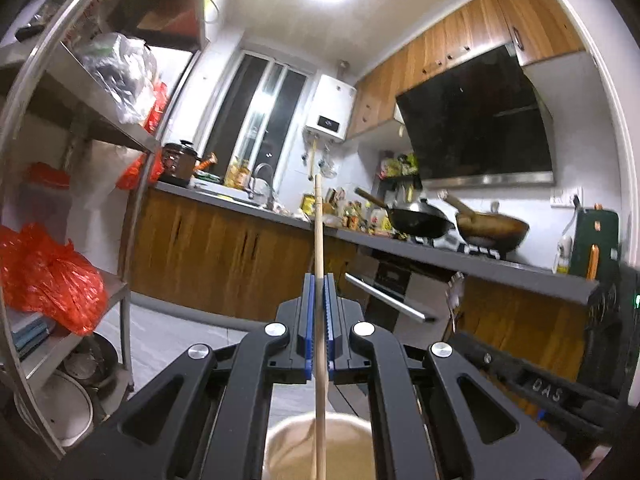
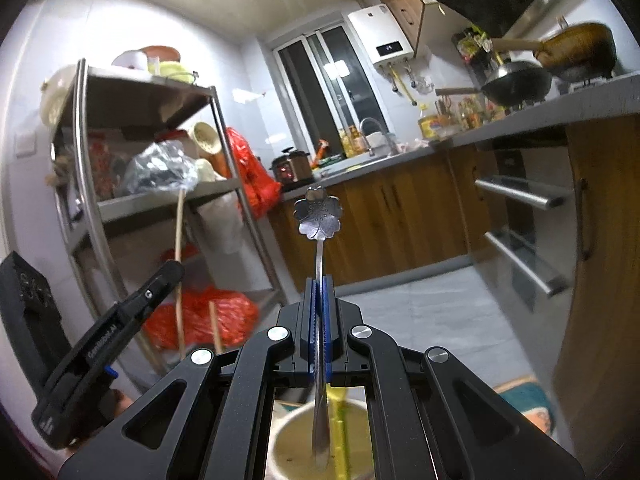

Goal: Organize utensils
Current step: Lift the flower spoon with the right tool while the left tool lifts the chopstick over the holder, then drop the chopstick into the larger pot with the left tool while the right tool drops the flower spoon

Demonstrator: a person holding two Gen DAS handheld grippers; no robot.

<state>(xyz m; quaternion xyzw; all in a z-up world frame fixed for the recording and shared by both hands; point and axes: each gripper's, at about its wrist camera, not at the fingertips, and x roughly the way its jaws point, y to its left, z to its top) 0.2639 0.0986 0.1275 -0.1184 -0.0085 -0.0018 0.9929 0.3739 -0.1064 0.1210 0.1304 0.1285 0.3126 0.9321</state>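
Observation:
My left gripper (image 1: 319,280) is shut on a thin wooden chopstick (image 1: 318,232) that stands upright, its lower end over a beige cup (image 1: 292,448) below the jaws. My right gripper (image 2: 319,282) is shut on a metal spoon (image 2: 319,216) with a flower-shaped handle end pointing up. The spoon's bowl hangs inside the beige cup (image 2: 288,436), beside a yellow-green utensil (image 2: 340,424). In the right wrist view the left gripper (image 2: 176,270) shows at the left with its chopstick (image 2: 179,232), and a second wooden stick (image 2: 216,328) rises beside it.
A steel shelf rack (image 1: 120,136) with red plastic bags (image 1: 52,276) stands on the left. A grey counter (image 1: 460,258) carries two woks (image 1: 420,220), bottles and a sink. Oven door handles (image 2: 520,194) jut out on the right. The floor is grey tile.

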